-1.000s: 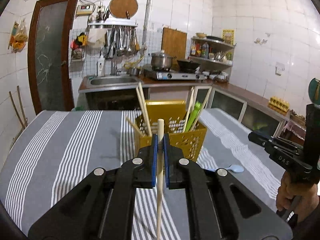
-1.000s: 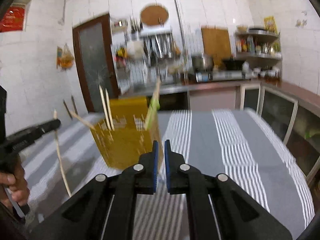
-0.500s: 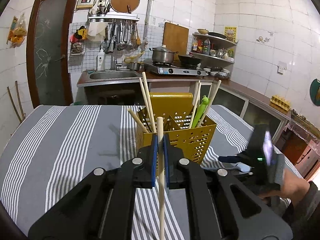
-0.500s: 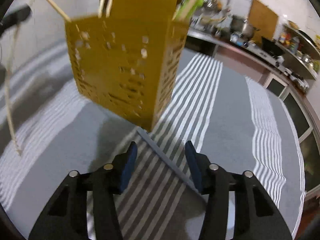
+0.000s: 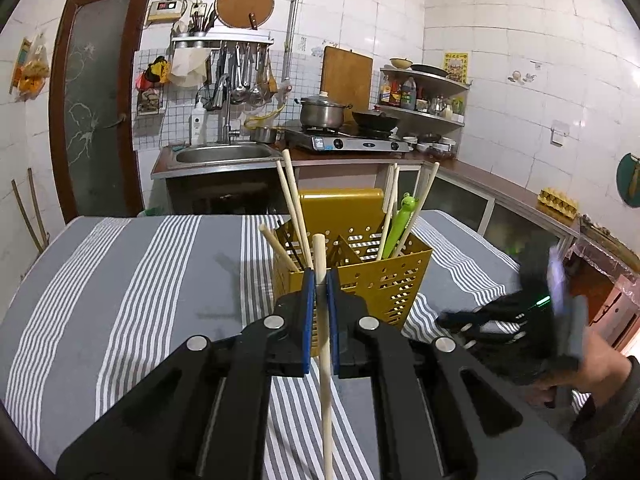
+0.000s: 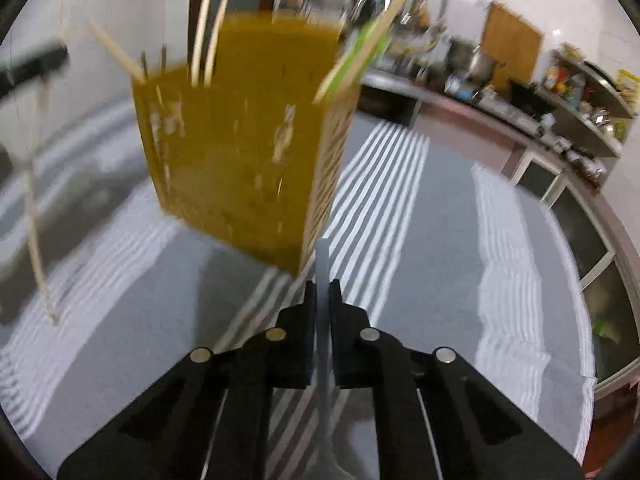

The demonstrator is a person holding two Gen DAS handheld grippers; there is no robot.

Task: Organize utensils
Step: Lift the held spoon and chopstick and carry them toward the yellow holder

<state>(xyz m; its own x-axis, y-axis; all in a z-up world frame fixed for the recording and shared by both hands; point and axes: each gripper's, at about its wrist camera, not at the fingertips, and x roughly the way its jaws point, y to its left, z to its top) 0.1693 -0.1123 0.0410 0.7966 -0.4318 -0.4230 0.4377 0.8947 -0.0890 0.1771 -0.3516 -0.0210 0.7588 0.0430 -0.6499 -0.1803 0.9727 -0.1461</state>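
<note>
Left gripper point(image 5: 318, 280) clamps chopstick point(image 5: 325, 360), axis upright; yellow caddy point(image 5: 384, 280) directly ahead. Right gripper point(image 6: 319, 292), just closed, pinches pale-blue spoon handle point(image 6: 322, 264); caddy ahead-left.

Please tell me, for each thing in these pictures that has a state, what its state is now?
Left gripper: shut on a wooden chopstick.
Right gripper: has just closed on a pale blue spoon handle.
Yellow utensil holder: upright on the striped tablecloth, holding chopsticks and a green frog-topped utensil.
Pot on the stove: lid on.
Door: closed.
</note>
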